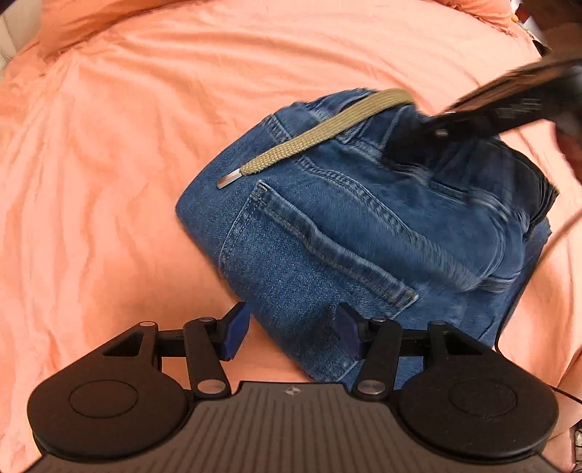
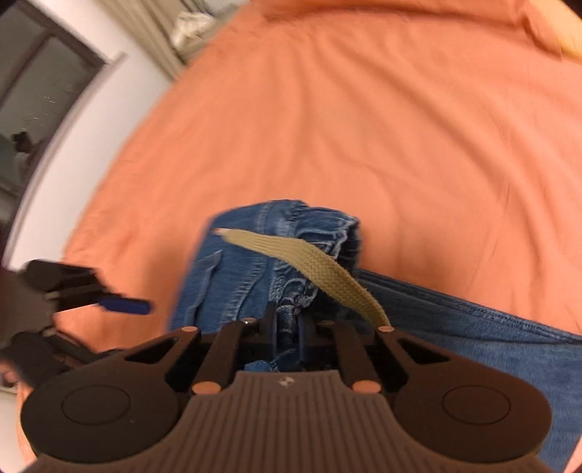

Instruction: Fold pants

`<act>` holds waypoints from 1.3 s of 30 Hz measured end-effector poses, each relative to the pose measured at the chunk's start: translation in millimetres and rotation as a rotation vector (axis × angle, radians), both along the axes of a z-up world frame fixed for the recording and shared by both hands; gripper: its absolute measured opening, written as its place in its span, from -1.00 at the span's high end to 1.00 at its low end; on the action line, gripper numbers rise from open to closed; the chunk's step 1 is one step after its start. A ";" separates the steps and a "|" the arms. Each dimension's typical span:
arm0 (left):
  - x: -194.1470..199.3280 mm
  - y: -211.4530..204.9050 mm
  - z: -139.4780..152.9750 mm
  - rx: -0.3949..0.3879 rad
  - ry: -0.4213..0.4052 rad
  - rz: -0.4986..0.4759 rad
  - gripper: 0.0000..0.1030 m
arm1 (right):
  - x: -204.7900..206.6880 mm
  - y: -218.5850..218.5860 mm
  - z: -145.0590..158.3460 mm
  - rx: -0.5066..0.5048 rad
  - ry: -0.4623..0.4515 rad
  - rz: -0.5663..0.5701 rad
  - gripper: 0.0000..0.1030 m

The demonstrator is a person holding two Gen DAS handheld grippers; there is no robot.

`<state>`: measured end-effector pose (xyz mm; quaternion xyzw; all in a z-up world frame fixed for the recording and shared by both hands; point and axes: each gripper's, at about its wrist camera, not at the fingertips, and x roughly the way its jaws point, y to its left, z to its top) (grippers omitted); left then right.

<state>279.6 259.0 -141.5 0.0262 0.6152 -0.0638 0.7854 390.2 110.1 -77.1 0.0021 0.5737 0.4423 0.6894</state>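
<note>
Left wrist view has your pants (image 1: 349,233) looking pretty far along to me: the jeans are already bundled into a compact, thick stack on the bed (image 1: 109,163), back pocket (image 1: 309,262) facing up and the khaki drawstring (image 1: 313,142) flopped across the top toward the pocket side. Your left claw (image 1: 291,327) is spread wide, holding nothing, hovering right at the near corner of the jeans with the denim edge sitting between its blue pads (image 1: 236,331). Your right claw (image 2: 287,327) is pressed together on a pinch of denim up at the gathered waistband, and from the left camera it shows as a dark blur coming in over the far side of the jeans. My guess is you're on the last fold or just tidying; what's left is probably letting go, tucking that drawstring in and squaring the edges, since one flap of denim (image 2: 473,327) runs out flat from the jeans on the right in the right wrist view. Can't tell how neat the layers underneath are, lots of motion blur. Bed's covered in a wrinkly salmon-orange sheet, nothing else on it near the jeans. Off past the bed from the jeans there's a white wall (image 2: 120,83), a dark window (image 2: 40,83) and a bit of greyish curtain (image 2: 163,25).
</note>
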 end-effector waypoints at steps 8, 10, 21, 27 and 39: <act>-32.1 -41.4 55.1 0.009 -0.108 -0.063 -0.25 | -88.0 -78.2 61.8 0.138 -0.061 -0.080 0.90; -38.2 -55.2 63.3 0.010 -0.126 -0.080 -0.25 | -104.4 -109.3 54.5 0.169 -0.016 -0.155 0.90; -22.6 -144.0 31.8 -0.005 -0.143 -0.154 -0.22 | -147.3 -190.0 -46.7 0.178 0.074 -0.423 0.90; -6.5 -163.4 10.0 -0.004 -0.109 -0.172 -0.22 | -166.0 -192.7 -77.2 0.205 0.148 -0.410 0.80; -3.1 -187.1 46.8 0.044 -0.205 -0.310 -0.30 | -125.7 -226.9 -37.8 0.190 -0.064 -0.381 0.29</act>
